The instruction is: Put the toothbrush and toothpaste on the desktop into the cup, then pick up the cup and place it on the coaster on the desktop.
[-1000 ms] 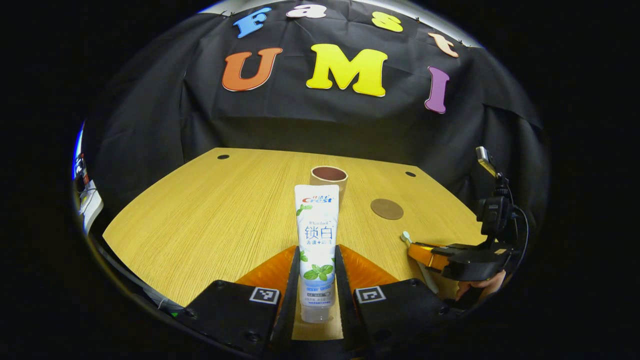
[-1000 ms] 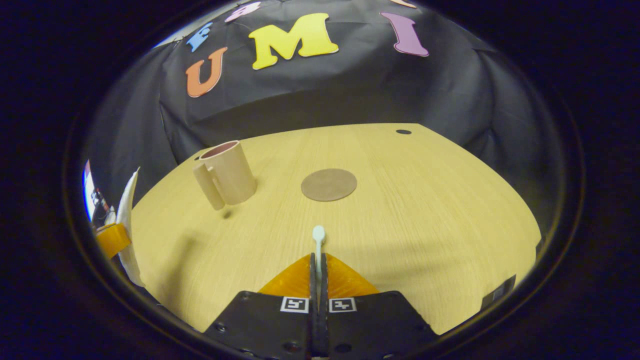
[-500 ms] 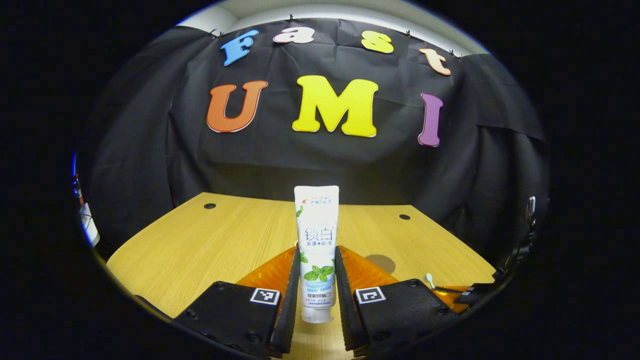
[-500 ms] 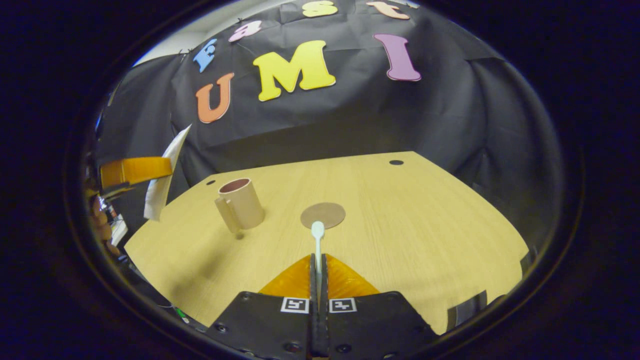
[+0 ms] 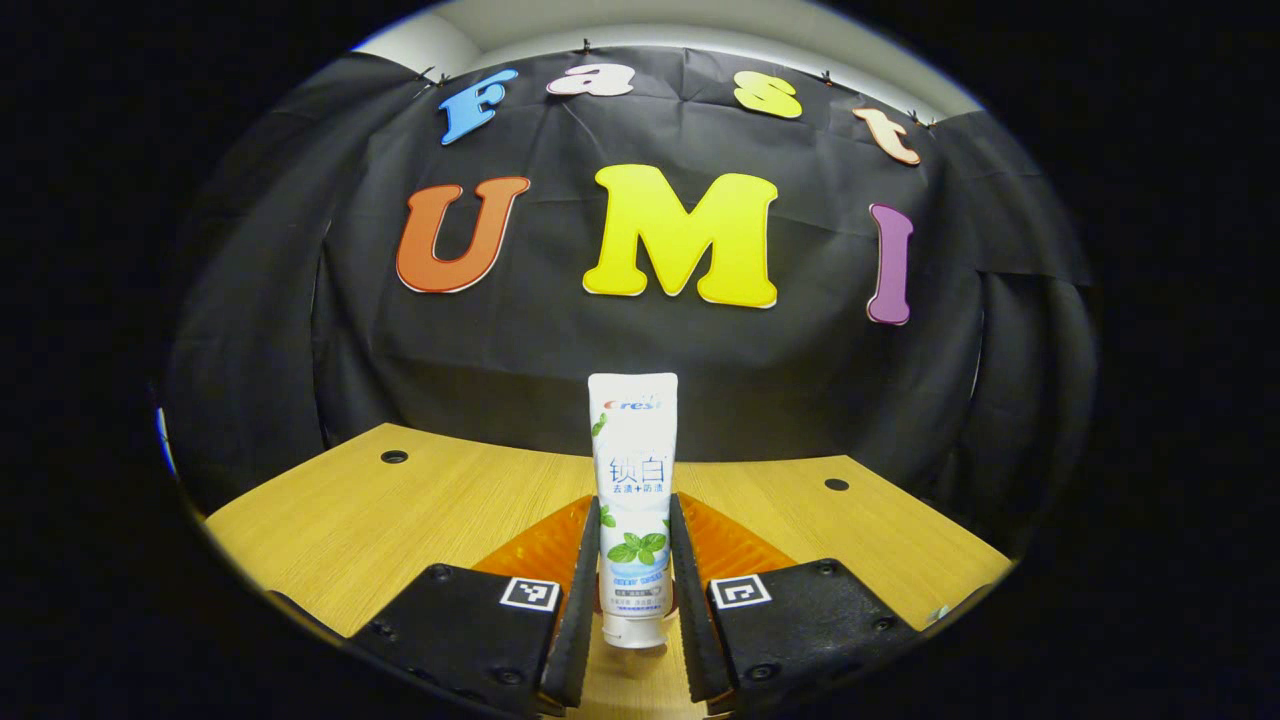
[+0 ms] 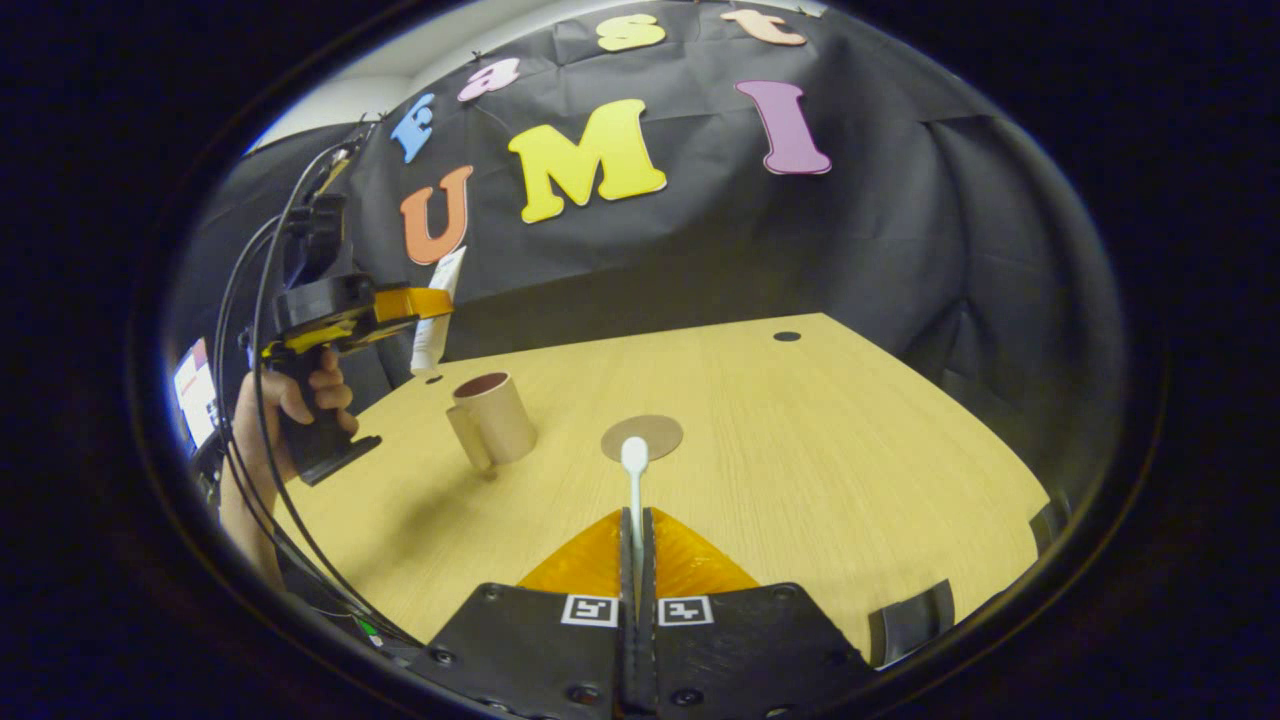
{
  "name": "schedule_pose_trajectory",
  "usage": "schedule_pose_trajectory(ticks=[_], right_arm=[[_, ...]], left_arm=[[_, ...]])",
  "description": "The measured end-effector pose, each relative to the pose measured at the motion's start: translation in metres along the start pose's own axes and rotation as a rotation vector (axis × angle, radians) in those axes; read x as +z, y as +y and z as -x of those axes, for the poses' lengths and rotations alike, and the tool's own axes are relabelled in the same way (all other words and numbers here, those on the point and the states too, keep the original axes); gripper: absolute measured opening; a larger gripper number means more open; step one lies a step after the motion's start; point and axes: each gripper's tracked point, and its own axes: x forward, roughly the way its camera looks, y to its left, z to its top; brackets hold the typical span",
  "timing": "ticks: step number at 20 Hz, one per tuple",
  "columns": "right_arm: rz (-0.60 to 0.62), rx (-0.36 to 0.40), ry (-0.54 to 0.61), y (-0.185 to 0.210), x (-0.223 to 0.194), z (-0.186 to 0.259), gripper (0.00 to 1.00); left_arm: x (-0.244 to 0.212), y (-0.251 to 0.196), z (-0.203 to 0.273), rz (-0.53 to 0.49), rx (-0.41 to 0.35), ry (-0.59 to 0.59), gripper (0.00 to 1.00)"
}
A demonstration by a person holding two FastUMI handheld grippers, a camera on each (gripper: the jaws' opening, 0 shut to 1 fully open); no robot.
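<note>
Here our left hand-held gripper (image 5: 634, 600) clamps the toothpaste (image 5: 633, 500), upright between its fingers; we leave its label unread, and its cap is partly hidden. Our right hand-held gripper (image 6: 636, 560) pinches the toothbrush (image 6: 635, 470), handle hidden, beyond it the coaster (image 6: 642, 436) and, leftward, the cup (image 6: 492, 419) on the counter (image 6: 850, 450).

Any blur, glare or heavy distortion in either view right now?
Left gripper view: sharp, toothpaste evenly lit, no glare; the desk edge bows from the fisheye. Right gripper view: sharp, toothbrush head bright but not blown out; soft shadow beside the cup, rim darkens.
</note>
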Motion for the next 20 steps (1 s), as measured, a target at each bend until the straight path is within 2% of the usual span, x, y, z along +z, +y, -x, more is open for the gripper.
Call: schedule_pose_trajectory(ticks=[6,13,18,20], right_arm=[[-0.051,0.005,0.005,-0.013,0.003,-0.004,0.0],[-0.059,-0.011,0.016,-0.018,0.001,-0.011,0.0],[-0.049,-0.014,0.011,-0.015,0.002,-0.01,0.0],[-0.04,-0.012,0.009,-0.013,0.002,-0.01,0.0]], left_arm=[[-0.004,-0.001,-0.021,0.006,0.0,-0.017,0.41],[-0.025,0.005,-0.032,0.006,0.016,0.05,0.44],[-0.028,0.005,-0.034,0.006,0.015,0.065,0.44],[-0.023,0.004,-0.032,-0.003,0.015,0.055,0.47]])
